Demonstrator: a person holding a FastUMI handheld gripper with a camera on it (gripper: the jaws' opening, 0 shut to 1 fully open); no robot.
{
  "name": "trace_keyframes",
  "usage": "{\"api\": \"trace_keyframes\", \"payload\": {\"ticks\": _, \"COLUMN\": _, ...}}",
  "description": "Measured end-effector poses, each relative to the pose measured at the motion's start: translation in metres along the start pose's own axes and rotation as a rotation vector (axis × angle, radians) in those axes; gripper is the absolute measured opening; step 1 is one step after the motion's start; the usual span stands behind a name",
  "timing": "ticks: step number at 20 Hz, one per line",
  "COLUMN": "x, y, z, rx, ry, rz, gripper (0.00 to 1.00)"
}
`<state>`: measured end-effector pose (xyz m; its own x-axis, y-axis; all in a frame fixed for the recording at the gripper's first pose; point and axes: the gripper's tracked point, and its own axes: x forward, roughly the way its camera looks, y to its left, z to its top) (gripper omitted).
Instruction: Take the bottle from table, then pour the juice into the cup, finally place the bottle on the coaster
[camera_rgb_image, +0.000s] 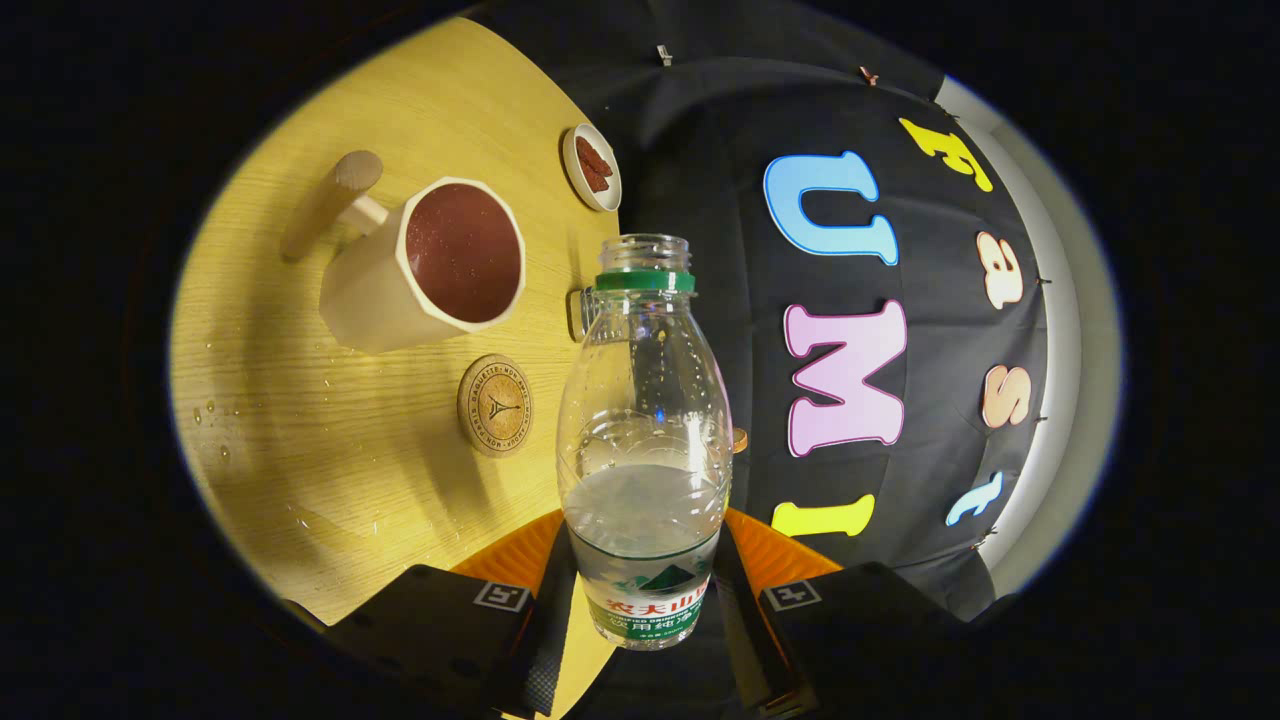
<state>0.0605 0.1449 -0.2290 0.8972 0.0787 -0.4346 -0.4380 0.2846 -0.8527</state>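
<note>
My gripper (645, 600) is nearest: both fingers are closed against the lower, labelled body of the bottle (643, 440), one on each side, so I am gripping it. The bottle sits between the fingers, uncapped, about a third full of clear liquid, and the tilted table (300, 440) indicates it is lifted and canted.

Handling judgement: thin clear plastic, light at this fill, likely to flex if squeezed hard and to slip if wet. The present hold on the wider lower body appears the correct place; the load shifts as the liquid moves toward the neck.

Beyond the fingers, to the left, one round coaster (495, 405) lies flat on the table. Droplets are scattered on the wood further left.

Farther left stands one cup (425, 268) with a wooden handle, its dark interior facing me. At the far table edge rests one small dish (592, 167) holding reddish pieces.

Count: one bottle, one coaster, one cup, one dish.
</note>
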Motion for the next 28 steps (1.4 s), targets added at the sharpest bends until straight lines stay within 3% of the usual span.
{"api": "trace_keyframes", "payload": {"ticks": 28, "x": 0.0116, "y": 0.0010, "z": 0.0071, "rx": -0.273, "ry": 0.022, "rz": 0.022, "gripper": 0.69}}
